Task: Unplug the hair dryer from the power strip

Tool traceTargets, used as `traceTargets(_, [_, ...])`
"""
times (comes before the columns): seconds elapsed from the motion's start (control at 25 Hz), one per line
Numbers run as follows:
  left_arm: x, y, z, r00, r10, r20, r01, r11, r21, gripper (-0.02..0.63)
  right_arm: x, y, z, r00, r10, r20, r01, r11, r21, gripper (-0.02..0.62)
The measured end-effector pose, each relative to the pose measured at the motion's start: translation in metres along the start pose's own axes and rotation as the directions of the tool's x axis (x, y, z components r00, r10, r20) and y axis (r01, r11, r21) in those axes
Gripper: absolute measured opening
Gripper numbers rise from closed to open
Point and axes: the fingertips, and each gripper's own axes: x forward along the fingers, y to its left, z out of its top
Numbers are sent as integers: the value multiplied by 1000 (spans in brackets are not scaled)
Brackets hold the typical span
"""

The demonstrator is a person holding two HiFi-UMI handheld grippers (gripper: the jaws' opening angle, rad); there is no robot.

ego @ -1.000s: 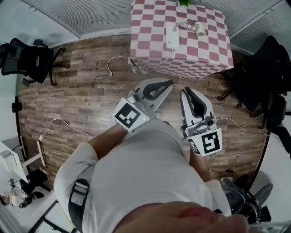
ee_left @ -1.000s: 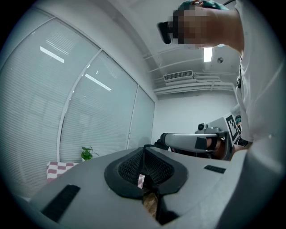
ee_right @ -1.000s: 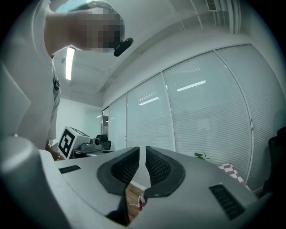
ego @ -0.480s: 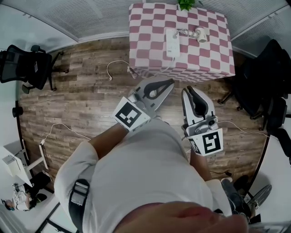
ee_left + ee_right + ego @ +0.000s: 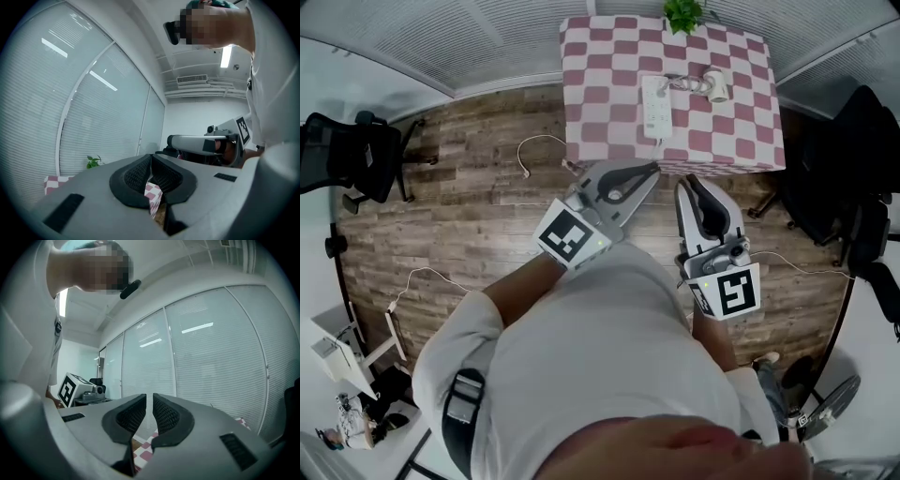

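Evidently the grey left gripper [image 5: 649,171] and grey right gripper [image 5: 686,183] are clenched on nothing and held level, I think because the white oblong power strip [image 5: 656,106] and the small white hair dryer [image 5: 713,82] lie well ahead.

white power strip [image 5: 656,105], pink-checked tablecloth [image 5: 600,75]

**Small, cropped and covered parts of the scene**

In the head view, the hair dryer [image 5: 713,84] and power strip [image 5: 656,106] are showing too small to tell whether the plug is sitting in a socket. The top edge is cropping the plant [image 5: 684,13]. The left gripper [image 5: 151,158] is hiding nearly all of the checkered table [image 5: 153,194] in its own view, and the right gripper [image 5: 149,398] is doing likewise.
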Motion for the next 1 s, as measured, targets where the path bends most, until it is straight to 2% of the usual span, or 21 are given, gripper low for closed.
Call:
traceTargets(0.48, [20, 67, 1, 999, -50, -15, 50, 999, -7, 40, 68, -22, -8, 999, -33, -20, 33, 999, 1, 35])
traceTargets(1.0, [33, 91, 4, 999, -38, -21, 38, 999, -16, 40, 90, -44, -11, 999, -33, -28, 33, 999, 6, 34])
